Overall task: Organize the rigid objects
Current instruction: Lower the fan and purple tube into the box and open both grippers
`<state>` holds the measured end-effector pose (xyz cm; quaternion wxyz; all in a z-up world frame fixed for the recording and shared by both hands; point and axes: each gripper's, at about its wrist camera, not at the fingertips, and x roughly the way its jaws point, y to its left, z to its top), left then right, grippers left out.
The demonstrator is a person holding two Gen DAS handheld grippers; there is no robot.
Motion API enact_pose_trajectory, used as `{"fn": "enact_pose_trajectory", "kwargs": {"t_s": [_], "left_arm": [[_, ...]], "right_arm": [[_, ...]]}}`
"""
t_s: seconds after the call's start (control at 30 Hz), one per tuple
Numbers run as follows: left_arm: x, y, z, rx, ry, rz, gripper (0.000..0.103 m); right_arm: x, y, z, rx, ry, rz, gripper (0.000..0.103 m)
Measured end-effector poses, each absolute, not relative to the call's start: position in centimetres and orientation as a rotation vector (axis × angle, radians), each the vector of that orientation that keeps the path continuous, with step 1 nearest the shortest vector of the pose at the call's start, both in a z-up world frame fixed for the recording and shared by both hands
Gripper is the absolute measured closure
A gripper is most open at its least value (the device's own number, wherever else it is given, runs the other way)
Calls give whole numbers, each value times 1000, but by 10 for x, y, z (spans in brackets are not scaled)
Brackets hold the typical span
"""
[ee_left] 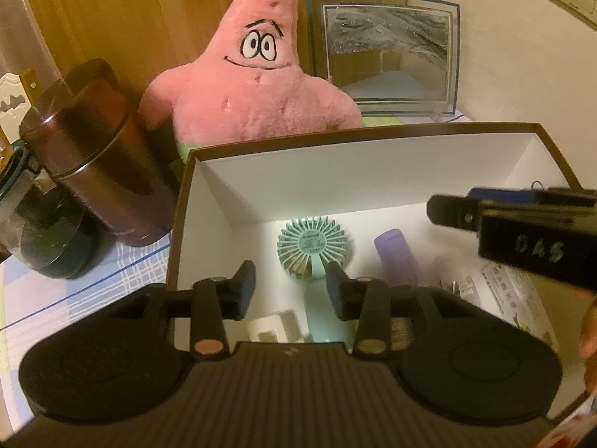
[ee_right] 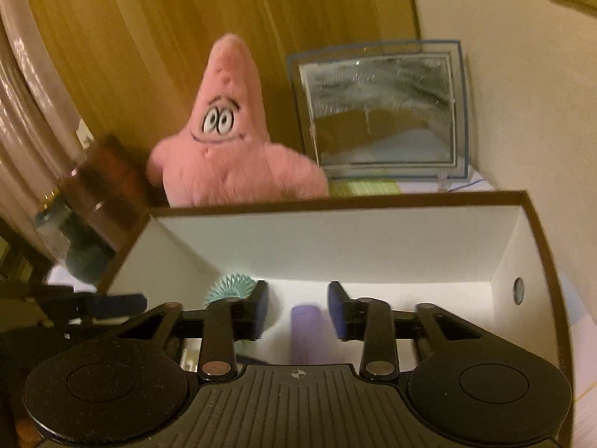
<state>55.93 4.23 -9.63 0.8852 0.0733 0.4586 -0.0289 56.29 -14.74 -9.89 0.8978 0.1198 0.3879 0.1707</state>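
**Both grippers released above the open box**

Seen from the left wrist, the left gripper (ee_left: 289,287) is held released, its jaws apart with nothing between the pads, above the white-lined cardboard box with a brown rim (ee_left: 358,136). On the box floor lie a mint-green plastic handheld fan (ee_left: 311,244), head toward the far wall, and to its right a lilac cylindrical bottle (ee_left: 395,257). Printed packets at the near right and a small white item under the gripper are too blurred to be identified. The fan is judged light and rigid, with a fragile grille, so its handle would be the place to grip it. The right gripper (ee_left: 447,211) enters from the right, partly cut off.

Seen from the right wrist, the right gripper (ee_right: 298,308) is likewise unclenched, with the lilac bottle (ee_right: 306,330) lying below the gap, untouched. The bottle is judged smooth and liable to roll; it would best be gripped across its middle. Only part of the fan's head (ee_right: 231,287) can be seen.
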Motion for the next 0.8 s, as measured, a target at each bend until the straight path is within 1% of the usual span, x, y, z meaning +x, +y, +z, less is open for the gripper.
{"fn": "enact_pose_trajectory", "kwargs": {"t_s": [0.03,0.07,0.17,0.2,0.23,0.43,0.8], "left_arm": [[555,43,-94,147,950,-63,58],[552,44,-91,142,945,-67,58],[540,45,-85,129,943,-71,55],[536,45,-82,126,939,-69,52],[531,46,-80,122,934,-69,51],[501,50,-64,87,918,-62,50],[434,60,-45,32,910,-44,49]], "right_arm": [[560,-149,-95,249,800,351,44],[556,-152,-92,250,795,355,41],[542,-157,-85,237,813,377,37],[538,-158,-84,233,821,377,37],[532,-160,-84,233,827,375,36],[498,-173,-81,251,854,375,35],[436,-188,-62,246,844,384,35]]}}
